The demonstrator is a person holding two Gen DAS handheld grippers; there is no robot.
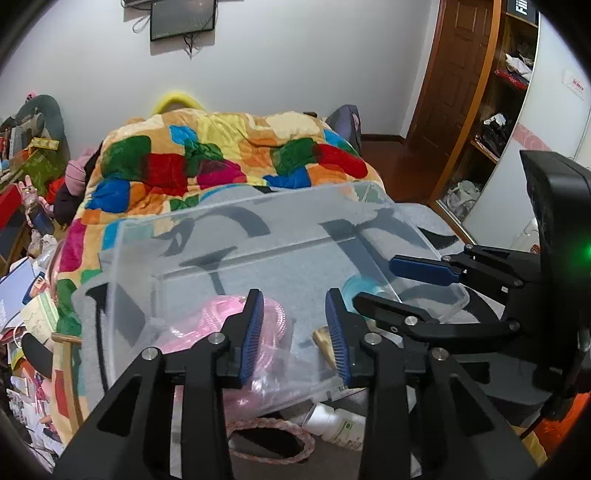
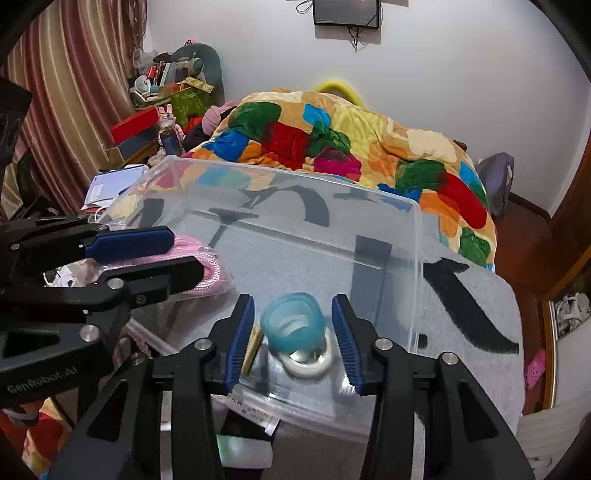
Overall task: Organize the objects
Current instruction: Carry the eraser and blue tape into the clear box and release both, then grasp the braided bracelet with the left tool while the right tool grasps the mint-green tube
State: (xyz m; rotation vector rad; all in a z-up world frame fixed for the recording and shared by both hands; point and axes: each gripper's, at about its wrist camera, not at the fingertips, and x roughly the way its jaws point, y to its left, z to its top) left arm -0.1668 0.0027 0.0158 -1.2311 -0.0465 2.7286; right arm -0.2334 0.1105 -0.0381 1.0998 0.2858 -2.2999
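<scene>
Bedroom with white wall, wall-mounted screen (image 1: 183, 16) at 12 o'clock, patchwork quilt (image 1: 221, 162) heaped on bed beyond work area. Grey cloth with black markings (image 2: 476, 306) as work surface. Clear plastic bin (image 1: 258, 229) resting on cloth, centre of both views. Inside bin: pink coiled rope in bag (image 1: 218, 317) at 9 o'clock side, blue translucent cup (image 2: 293, 321) sitting on white ring (image 2: 306, 363) near front wall, tan object (image 1: 325, 343) beside cup, identity unclear. Outside bin, just in front at 6 o'clock: white bottle (image 1: 334, 421) lying on its side and braided pink loop (image 1: 269, 441). Left gripper (image 1: 295, 332) over front left part of bin, blue pads apart, released, nothing between them. Right gripper (image 2: 293, 341) at front right part of bin, pads spread either side of cup, released, not touching it as far as visible. Wooden door (image 1: 454, 74) at 2 o'clock, striped curtain (image 2: 74, 92) at 10 o'clock.
</scene>
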